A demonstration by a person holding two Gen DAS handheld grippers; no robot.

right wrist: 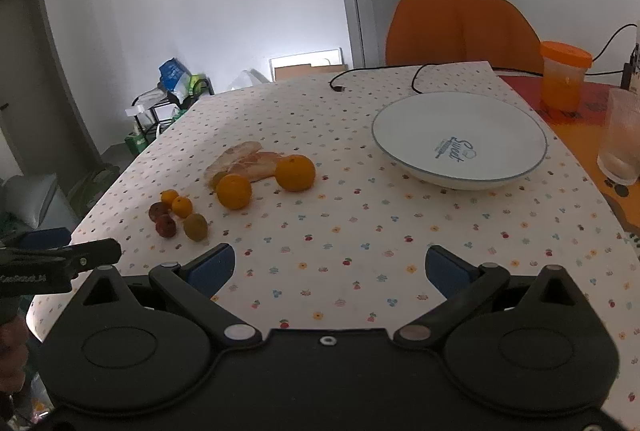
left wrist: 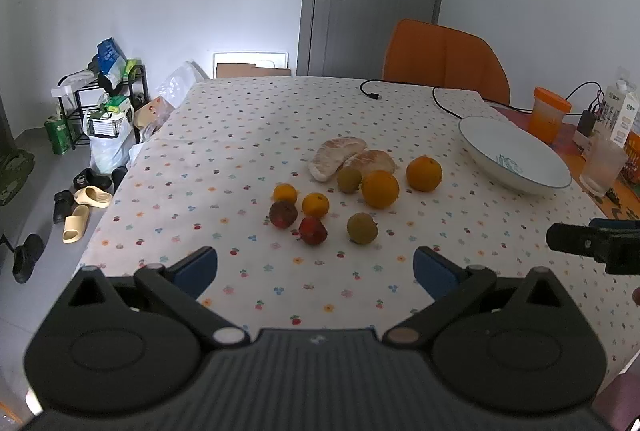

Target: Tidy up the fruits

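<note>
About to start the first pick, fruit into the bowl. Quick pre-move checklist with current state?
1. Left gripper open, holding nothing: ok.
2. Right gripper open, holding nothing: ok.
3. Bowl upright with nothing in it: ok.
4. Fruit loose on the tablecloth, nearest green fruit standing apart from the others: ok.
5. Black cable lies beyond the bowl, off the path from fruit to bowl: ok.
6. Glass close beside the bowl's right rim, knock risk: not ok.

Right hand-held gripper (right wrist: 330, 263) spread; fruits (right wrist: 234, 191) left of plate (right wrist: 460, 175).
</note>
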